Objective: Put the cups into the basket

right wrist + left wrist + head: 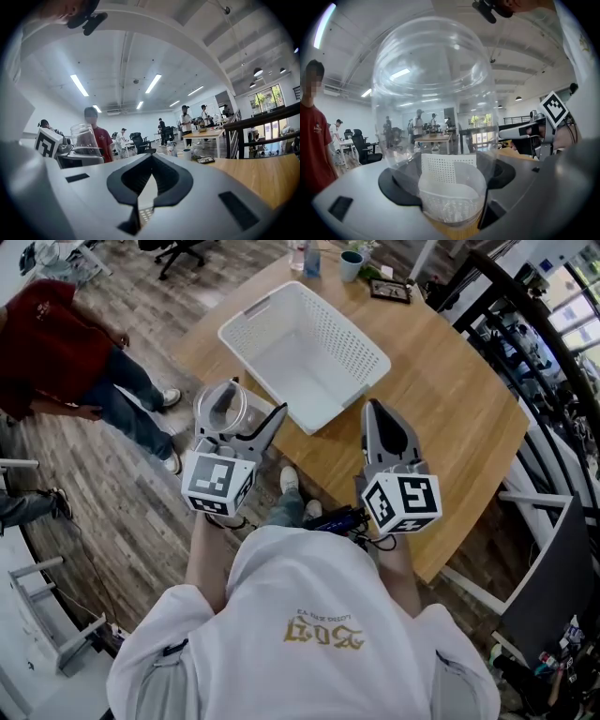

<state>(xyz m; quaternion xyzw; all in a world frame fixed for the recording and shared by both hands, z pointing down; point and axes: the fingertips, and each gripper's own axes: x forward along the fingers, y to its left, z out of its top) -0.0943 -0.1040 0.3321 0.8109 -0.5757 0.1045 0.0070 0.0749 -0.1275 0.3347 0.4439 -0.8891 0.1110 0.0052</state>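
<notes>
The wooden counter (450,399) fills the upper right of the head view, set at an angle, with plank flooring around it. On its near-left part sits the white perforated basket (328,334), rectangular, one corner pointing toward the person holding the tools. Off to the left a person in a red shirt (56,352) stands on the floor, well apart from the counter.

The two grippers are held side by side in front of the wearer's chest, marker cubes facing up. The left claw (449,185) is grasping the clear cup (433,93) — its dark pads press on either side of the transparent wall, and the cup's rounded end reaches forward past the jaws. Through the plastic, the basket's white mesh shows warped. From above, the cup hangs at the counter's near edge, just beside the basket's nearest corner and outside it.

The right claw (140,187) is clenched, its two pads meeting with nothing between them. It hovers over the counter's near edge, just right of the basket's near end, and points toward the far side.

At the far end of the counter stand smaller things, close together — a clear bottle (312,259), a teal mug (352,265) and a dark flat frame (390,291) lying beside them.
</notes>
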